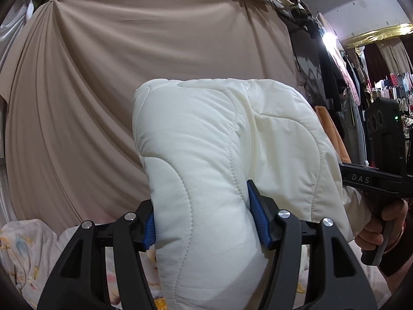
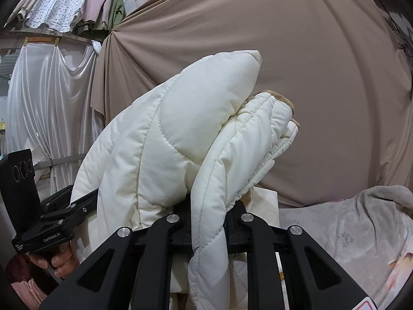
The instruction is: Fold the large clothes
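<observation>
A cream quilted padded jacket [image 1: 206, 139] is held up in the air, folded into a thick bundle. My left gripper [image 1: 204, 222] is shut on one puffy fold of it, its blue pads [image 1: 258, 219] pressing both sides. My right gripper [image 2: 209, 214] is shut on another quilted edge of the jacket [image 2: 167, 139], its pads hidden by the fabric. The jacket's tan-trimmed hem [image 2: 284, 100] points up and right. Each gripper shows in the other's view: the right one [image 1: 382, 175] at the right edge, the left one [image 2: 51, 214] at lower left.
A beige draped cloth [image 1: 103, 77] hangs as a backdrop close behind. A floral bedsheet [image 1: 31, 253] covers the surface below, with a pale blanket [image 2: 348, 227] at right. Clothes racks [image 1: 387, 85] stand at far right; white curtains [image 2: 44, 98] and hung shirts at left.
</observation>
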Tool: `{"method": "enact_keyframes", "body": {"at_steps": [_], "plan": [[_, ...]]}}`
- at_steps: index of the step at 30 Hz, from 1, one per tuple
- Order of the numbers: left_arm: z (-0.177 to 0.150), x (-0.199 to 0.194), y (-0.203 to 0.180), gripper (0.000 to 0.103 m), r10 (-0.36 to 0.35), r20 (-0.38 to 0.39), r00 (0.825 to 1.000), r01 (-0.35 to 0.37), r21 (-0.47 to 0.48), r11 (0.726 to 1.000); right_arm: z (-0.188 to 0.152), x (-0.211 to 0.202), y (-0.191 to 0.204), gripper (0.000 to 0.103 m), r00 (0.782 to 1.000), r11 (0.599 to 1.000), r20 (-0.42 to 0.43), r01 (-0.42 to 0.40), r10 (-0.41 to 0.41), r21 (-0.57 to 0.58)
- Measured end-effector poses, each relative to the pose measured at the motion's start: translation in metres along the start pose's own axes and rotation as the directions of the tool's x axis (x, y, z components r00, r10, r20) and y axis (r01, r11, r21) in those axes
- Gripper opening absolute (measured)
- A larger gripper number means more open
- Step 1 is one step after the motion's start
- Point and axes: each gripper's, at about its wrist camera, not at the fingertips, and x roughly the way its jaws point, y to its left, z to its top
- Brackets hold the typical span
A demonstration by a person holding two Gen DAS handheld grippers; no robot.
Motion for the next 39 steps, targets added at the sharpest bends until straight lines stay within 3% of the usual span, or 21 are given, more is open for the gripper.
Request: {"method": "enact_keyframes", "body": {"at_steps": [5, 13, 20, 22, 23, 27, 30, 32, 34, 39], "plan": [[-0.018, 0.021, 0.034, 0.059, 0.020, -0.014, 1.000, -0.020, -0.024, 1.000, -0.011, 0.053, -0.002, 0.016, 0.999, 0.999, -0.038, -0.031, 0.031, 0.019], [-0.101, 0.106, 0.093, 0.059, 0.037, -0.192, 0.981, -0.062, -0.124, 0.990, -0.084, 0.167, -0.035, 0.016, 0.978, 0.991, -0.204, -0.011, 0.038, 0.132], [-0.187, 0.166, 0.114, 0.058, 0.048, -0.353, 0.935, -0.111, -0.162, 0.980, -0.172, 0.241, -0.073, 0.016, 0.928, 0.978, -0.370, 0.046, 0.033, 0.202], [-0.219, 0.172, 0.121, 0.059, 0.053, -0.417, 0.907, -0.133, -0.165, 0.977, -0.201, 0.257, -0.084, 0.017, 0.904, 0.976, -0.426, 0.068, 0.028, 0.209], [-0.230, 0.174, 0.122, 0.062, 0.066, -0.434, 0.899, -0.149, -0.161, 0.976, -0.213, 0.262, -0.090, 0.018, 0.895, 0.974, -0.446, 0.083, 0.020, 0.212], [-0.246, 0.170, 0.124, 0.066, 0.076, -0.429, 0.900, -0.162, -0.168, 0.972, -0.242, 0.270, -0.111, 0.024, 0.886, 0.960, -0.463, 0.095, 0.039, 0.262], [-0.244, 0.175, 0.117, 0.069, 0.111, -0.439, 0.892, -0.190, -0.141, 0.971, -0.246, 0.271, -0.114, 0.029, 0.879, 0.957, -0.475, 0.100, 0.043, 0.272], [-0.245, 0.176, 0.119, 0.072, 0.135, -0.447, 0.884, -0.216, -0.135, 0.967, -0.245, 0.268, -0.116, 0.038, 0.877, 0.950, -0.480, 0.119, 0.037, 0.290], [-0.241, 0.173, 0.120, 0.074, 0.153, -0.458, 0.875, -0.235, -0.127, 0.964, -0.238, 0.261, -0.118, 0.045, 0.881, 0.940, -0.473, 0.139, 0.026, 0.310], [-0.226, 0.154, 0.109, 0.085, 0.214, -0.473, 0.855, -0.282, -0.078, 0.956, -0.205, 0.222, -0.106, 0.047, 0.912, 0.941, -0.410, 0.132, 0.008, 0.312]]}}
